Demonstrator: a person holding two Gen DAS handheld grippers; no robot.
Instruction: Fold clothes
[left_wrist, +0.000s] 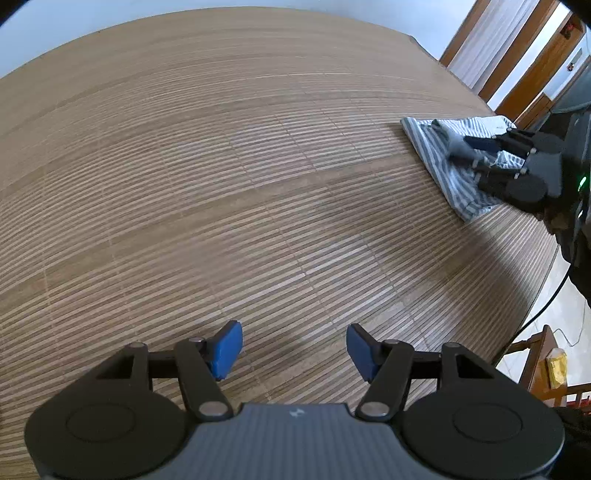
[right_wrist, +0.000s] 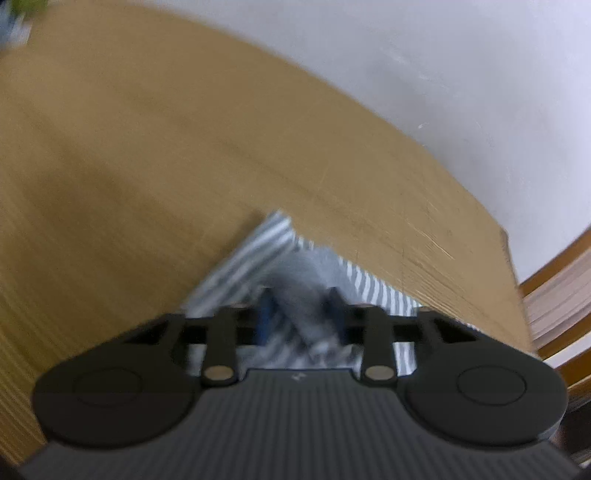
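- The striped garment (left_wrist: 439, 162) lies folded near the right edge of the slatted surface (left_wrist: 221, 184).
- The right tool (right_wrist: 301, 314) is clamped on a raised fold.
- The left tool (left_wrist: 293, 349) hovers well apart, its jaws spread, holding nothing.

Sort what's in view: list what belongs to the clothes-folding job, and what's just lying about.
For the job:
- striped garment
- right gripper, jaws pinching a bunch of its cloth
- left gripper, jaws apart, nothing between them
- bamboo mat

Lying about:
- wooden chair
- yellow packet

Left claw (left_wrist: 294, 349) gapes wide and empty; right claw (right_wrist: 301, 314) pinches cloth.
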